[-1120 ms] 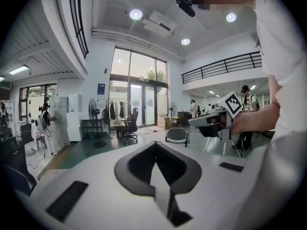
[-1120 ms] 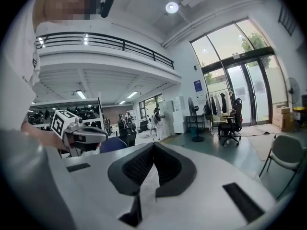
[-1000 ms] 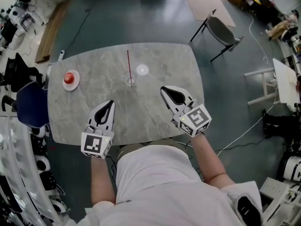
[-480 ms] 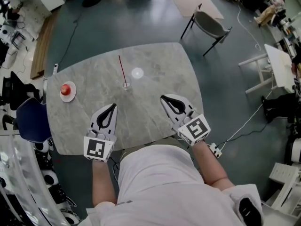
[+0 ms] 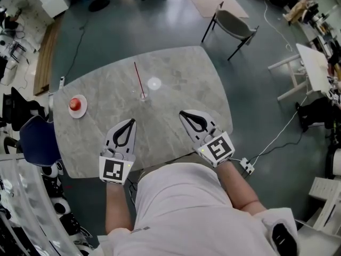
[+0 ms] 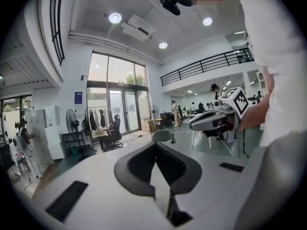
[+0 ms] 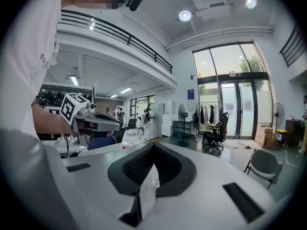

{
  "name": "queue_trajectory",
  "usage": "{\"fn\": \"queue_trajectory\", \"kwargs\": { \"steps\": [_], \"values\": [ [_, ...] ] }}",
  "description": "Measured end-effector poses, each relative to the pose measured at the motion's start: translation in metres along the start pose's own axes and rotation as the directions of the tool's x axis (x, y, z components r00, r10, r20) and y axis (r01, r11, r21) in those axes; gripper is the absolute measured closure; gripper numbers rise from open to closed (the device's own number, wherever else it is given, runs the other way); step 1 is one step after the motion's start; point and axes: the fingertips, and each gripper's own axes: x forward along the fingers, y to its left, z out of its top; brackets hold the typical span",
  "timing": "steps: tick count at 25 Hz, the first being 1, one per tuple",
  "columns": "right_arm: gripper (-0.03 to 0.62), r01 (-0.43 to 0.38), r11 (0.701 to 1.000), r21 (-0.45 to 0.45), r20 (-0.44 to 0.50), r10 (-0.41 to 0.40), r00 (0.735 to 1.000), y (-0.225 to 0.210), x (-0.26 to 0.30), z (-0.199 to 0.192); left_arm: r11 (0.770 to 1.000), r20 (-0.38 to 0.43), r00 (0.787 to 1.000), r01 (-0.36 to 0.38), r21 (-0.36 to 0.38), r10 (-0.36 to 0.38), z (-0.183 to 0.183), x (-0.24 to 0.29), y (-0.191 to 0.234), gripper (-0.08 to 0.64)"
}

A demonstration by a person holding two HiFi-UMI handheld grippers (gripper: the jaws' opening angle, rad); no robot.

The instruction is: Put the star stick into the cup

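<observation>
A thin red stick stands tilted in a small clear cup near the middle of the marble table. My left gripper hovers over the table's near part, well short of the cup, jaws shut with nothing between them. My right gripper is to the cup's near right, also shut and empty. In the left gripper view the closed jaws point across the room and the right gripper shows alongside. In the right gripper view the shut jaws frame the left gripper at the left.
A pale round disc lies just right of the stick. A red apple on a small plate sits near the table's left edge. A grey chair stands beyond the far right corner, a blue chair at the left side.
The head view has shifted a little. Both grippers stay shut over the near part of the table, the left one slightly further right; the stick and cup have not moved.
</observation>
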Motion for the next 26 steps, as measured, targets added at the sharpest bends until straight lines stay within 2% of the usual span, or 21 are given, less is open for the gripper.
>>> {"fn": "queue_trajectory", "kwargs": {
  "steps": [16,26],
  "values": [
    [0.581,0.008,1.000,0.017,-0.037,-0.007,0.999,0.003,-0.002,-0.004,1.000,-0.017,1.000,0.012,0.012,-0.012,-0.012,-0.005,0.001,0.560],
    [0.581,-0.005,1.000,0.020,-0.044,0.005,0.999,0.005,0.001,-0.006,1.000,-0.017,1.000,0.002,-0.005,-0.002,-0.012,-0.006,0.002,0.560]
  ]
}}
